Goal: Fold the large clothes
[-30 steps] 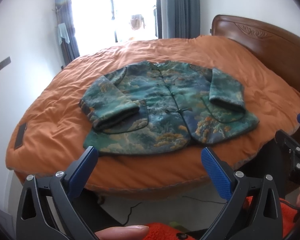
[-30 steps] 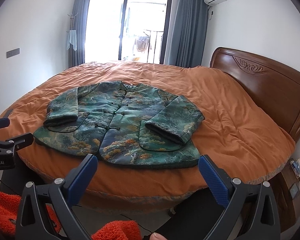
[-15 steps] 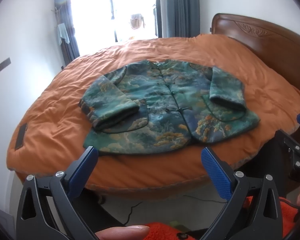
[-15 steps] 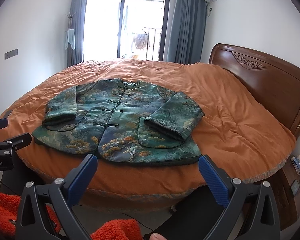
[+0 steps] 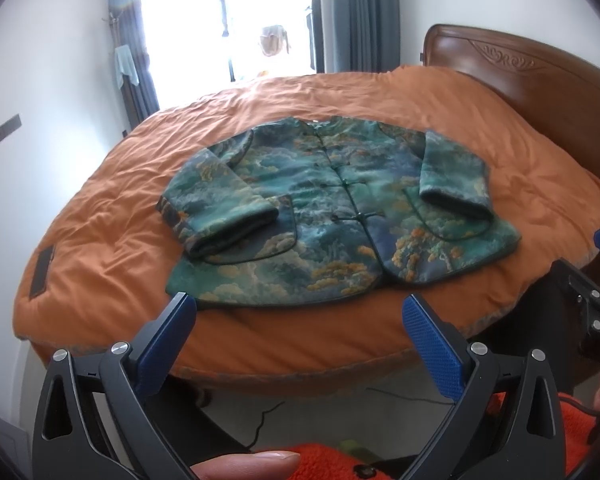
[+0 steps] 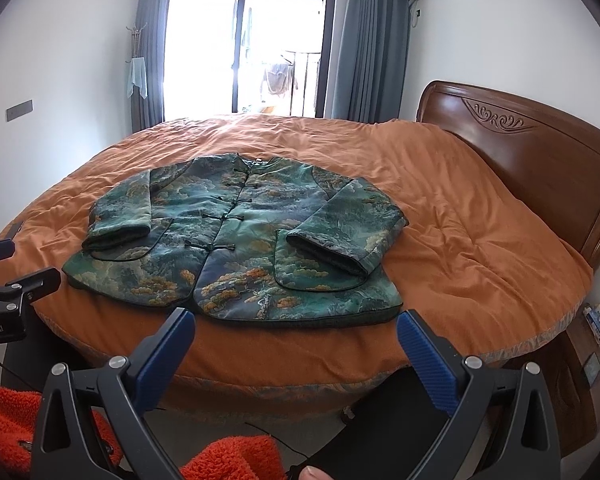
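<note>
The green patterned jacket [image 6: 236,248] lies flat near the foot edge of the orange bed [image 6: 479,240], sleeves folded in. Left gripper [image 5: 300,320] and right gripper [image 6: 294,332] hang spread wide, empty — short of the hem. The bed's far side is cut off by the frame.

jacket [image 5: 331,216] [image 6: 236,240]: padded, green-blue with orange-gold tree and cloud pattern, dark piping
state: closed down the front with knot buttons; unfolded at the body
pose: flat, front up, collar toward the window, hem toward the cameras
sleeves: both bent down and lying on the front, cuffs over the rounded pockets
place: on the orange quilt [image 5: 100,240] [image 6: 459,220], near the bed's close edge, hem just short of that edge
contact: nothing touching it
</note>
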Available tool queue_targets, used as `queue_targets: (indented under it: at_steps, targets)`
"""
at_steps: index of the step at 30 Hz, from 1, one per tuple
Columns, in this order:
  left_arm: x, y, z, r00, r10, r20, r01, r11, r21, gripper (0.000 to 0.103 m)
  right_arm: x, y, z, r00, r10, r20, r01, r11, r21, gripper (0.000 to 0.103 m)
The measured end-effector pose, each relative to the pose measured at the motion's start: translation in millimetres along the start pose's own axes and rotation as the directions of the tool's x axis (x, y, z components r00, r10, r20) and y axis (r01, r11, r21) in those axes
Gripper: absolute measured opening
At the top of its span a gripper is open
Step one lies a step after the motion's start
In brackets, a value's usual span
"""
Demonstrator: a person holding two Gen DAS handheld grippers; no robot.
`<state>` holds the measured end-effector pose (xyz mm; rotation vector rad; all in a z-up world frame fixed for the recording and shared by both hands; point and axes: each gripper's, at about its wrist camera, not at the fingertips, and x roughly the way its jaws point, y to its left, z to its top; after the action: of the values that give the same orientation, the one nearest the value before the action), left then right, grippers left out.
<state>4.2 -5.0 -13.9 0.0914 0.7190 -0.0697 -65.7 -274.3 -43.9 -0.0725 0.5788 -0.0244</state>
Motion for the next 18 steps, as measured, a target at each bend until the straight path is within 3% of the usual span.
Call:
queue_targets:
  at_steps: [18]
  targets:
    - [2.2, 2.5, -4.6, 1.0, 0.014, -0.015, -0.014, 1.0, 0.009, 0.103, 2.3, 0.3, -3.7, 1.0, 0.014, -0.004, -0.014, 1.0, 0.0, 0.103]
